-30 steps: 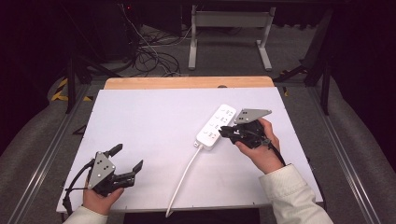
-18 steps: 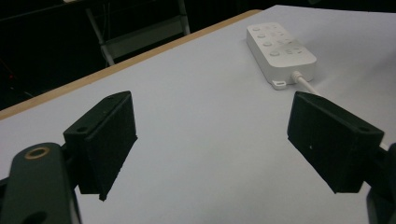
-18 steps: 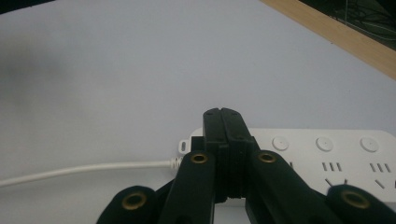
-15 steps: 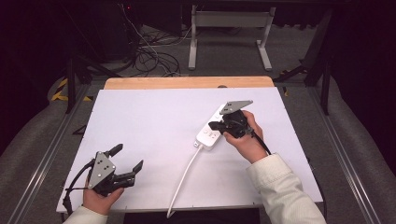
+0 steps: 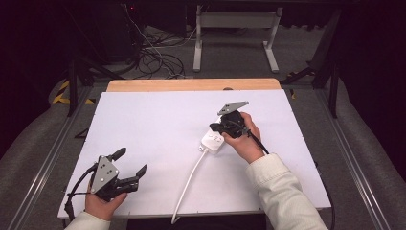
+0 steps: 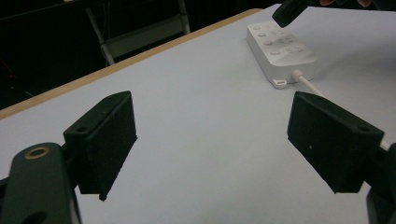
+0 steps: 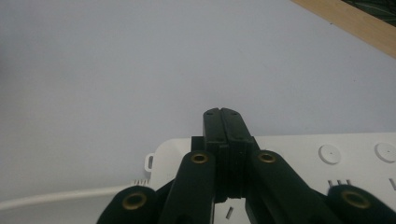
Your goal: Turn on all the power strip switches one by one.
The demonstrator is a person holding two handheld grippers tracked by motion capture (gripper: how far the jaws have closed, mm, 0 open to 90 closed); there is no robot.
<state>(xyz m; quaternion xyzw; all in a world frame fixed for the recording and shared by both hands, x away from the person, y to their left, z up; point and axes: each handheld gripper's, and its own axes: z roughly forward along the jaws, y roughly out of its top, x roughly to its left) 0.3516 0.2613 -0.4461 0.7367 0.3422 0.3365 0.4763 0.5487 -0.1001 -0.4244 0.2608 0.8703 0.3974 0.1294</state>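
A white power strip lies on the white table, right of centre, and its white cable runs toward the front edge. My right gripper is shut with nothing between its jaws, and its tip hangs over the strip's cable end. In the right gripper view the shut jaws point across the power strip and its round buttons; I cannot tell whether they touch it. My left gripper rests open near the front left corner. In the left gripper view its jaws stand wide apart, facing the power strip.
A wooden strip borders the table's far edge. Beyond it are a metal stand and loose cables on the floor. Metal rails run along both sides of the table.
The right hand has moved left and down along the power strip toward its cable end. The left gripper has stayed where it was.
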